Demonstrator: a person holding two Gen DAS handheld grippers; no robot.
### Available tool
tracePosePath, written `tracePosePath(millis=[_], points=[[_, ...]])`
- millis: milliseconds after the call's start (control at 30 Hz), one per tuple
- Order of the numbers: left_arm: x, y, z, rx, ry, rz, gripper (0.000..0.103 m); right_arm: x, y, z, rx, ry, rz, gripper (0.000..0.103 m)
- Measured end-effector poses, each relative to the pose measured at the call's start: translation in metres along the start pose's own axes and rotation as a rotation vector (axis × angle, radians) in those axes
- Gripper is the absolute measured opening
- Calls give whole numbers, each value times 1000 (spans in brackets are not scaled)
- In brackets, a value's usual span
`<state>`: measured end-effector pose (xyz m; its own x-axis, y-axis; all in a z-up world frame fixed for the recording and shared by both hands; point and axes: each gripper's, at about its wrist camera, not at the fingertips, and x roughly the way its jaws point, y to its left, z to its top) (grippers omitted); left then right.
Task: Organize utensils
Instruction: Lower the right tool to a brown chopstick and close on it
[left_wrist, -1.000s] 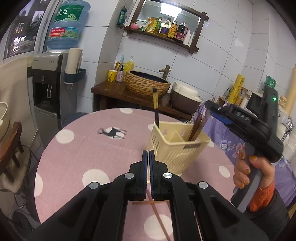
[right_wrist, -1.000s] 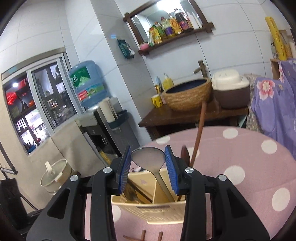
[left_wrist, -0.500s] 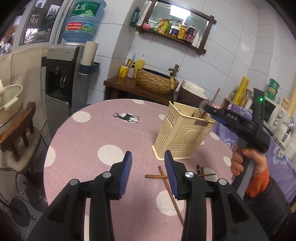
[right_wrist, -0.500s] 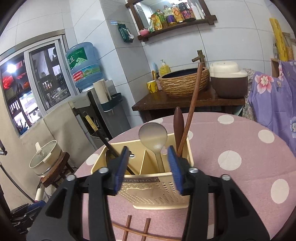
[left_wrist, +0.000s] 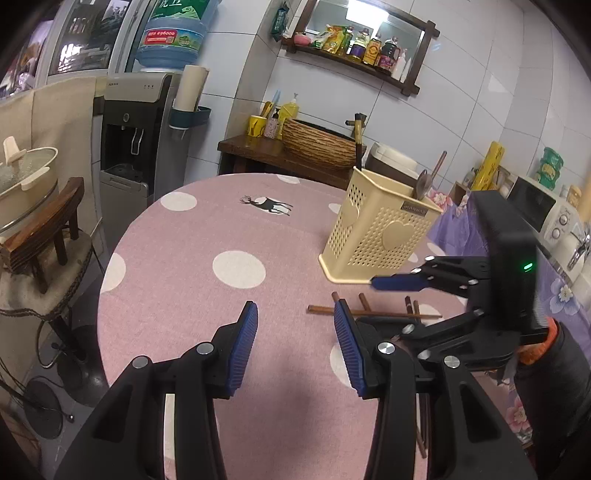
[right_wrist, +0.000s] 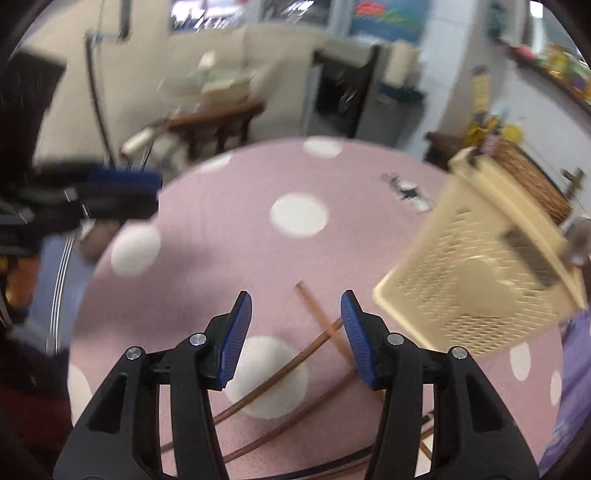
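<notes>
Several brown chopsticks (right_wrist: 314, 349) lie crossed on the pink dotted tabletop (left_wrist: 207, 229), just in front of the cream utensil holder (left_wrist: 376, 236), which stands upright with a spoon (left_wrist: 422, 183) in it. Right gripper (right_wrist: 295, 339): fingers spread, nothing between the pads; chopsticks lie on the tabletop below and between the fingers. Left gripper (left_wrist: 295, 343): jaws opening, empty, chopsticks just beyond its right finger. The small label on the holder's rim is unreadable. Water bottle (left_wrist: 171, 35) label bears Chinese characters.
</notes>
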<state>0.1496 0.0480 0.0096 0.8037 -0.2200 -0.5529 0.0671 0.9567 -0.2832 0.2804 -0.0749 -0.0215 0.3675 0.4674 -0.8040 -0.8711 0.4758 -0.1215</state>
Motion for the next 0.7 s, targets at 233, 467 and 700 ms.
tracePosePath(millis=[233,467,700], points=[[-6,6,-12,6,23,12,45,37,-12,7,-46,99,54,36],[-8,11,-17,-1,35,19,45,65,-22,13,-93,176,71,24],[-5,10,-21,4,52,9,45,72,-30,18,-97,206,128,21]])
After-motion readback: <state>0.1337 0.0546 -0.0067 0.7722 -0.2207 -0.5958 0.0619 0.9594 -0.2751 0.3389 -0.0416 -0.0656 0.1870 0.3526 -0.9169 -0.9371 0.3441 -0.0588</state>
